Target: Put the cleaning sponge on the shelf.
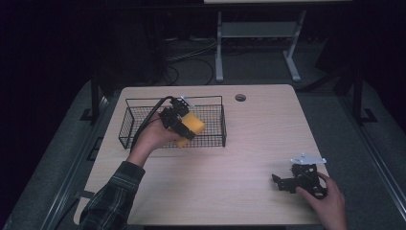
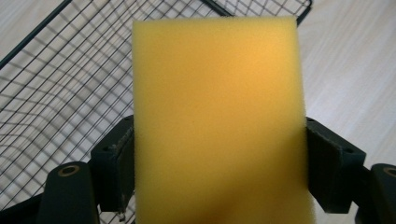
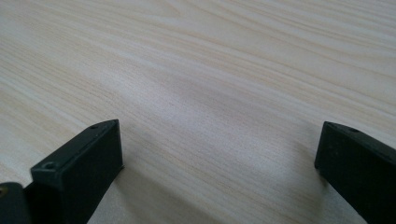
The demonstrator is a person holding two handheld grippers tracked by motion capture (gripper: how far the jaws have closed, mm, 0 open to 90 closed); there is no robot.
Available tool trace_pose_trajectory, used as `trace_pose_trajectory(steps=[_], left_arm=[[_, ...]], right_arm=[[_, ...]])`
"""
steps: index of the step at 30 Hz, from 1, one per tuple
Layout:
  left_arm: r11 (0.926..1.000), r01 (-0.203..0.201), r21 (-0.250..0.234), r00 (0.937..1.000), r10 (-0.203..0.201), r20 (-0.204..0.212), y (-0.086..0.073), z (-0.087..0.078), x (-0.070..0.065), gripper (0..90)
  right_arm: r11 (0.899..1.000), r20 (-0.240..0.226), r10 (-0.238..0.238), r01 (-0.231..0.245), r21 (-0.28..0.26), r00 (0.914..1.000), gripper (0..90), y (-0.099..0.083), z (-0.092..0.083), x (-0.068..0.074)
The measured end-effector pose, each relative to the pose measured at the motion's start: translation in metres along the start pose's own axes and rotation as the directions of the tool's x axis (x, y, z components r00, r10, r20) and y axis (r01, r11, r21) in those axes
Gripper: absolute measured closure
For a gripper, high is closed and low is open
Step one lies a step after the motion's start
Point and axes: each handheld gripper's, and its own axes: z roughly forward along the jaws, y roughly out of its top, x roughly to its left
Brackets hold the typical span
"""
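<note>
Now: left gripper (image 1: 184, 125) jaws clamp yellow sponge (image 2: 217, 121) over wire basket (image 1: 129, 120) | right gripper (image 1: 282, 182) jaws wide

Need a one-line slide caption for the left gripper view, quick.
Left tongs clamp a yellow sponge by its sides, above the black wire basket on the pale wood table.

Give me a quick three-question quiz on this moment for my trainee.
1. True or false: the left gripper is clamped on the yellow sponge.
2. What lies below the sponge: A) the wire basket, B) a plate, C) a drawer?
3. What is between the right gripper fingers?

Key: 1 true. 2 A. 3 Nothing; they stand apart over the bare table.
</note>
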Motion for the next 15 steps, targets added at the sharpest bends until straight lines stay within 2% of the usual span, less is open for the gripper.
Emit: trace_pose_trajectory(steps=[7, 15], left_arm=[[0.9994, 0.033, -0.006, 0.9990, -0.034, -0.030, -0.005, -0.005, 0.016, 22.7], [0.9971, 0.074, -0.018, 0.9951, -0.075, -0.066, -0.012, -0.011, 0.036, 22.7]], right_arm=[[1.000, 0.000, 0.000, 0.000, 0.000, 1.0000, 0.2, 0.000, 0.000, 0.000], [1.000, 0.000, 0.001, -0.001, 0.000, 1.0000, 0.1, 0.000, 0.000, 0.000]])
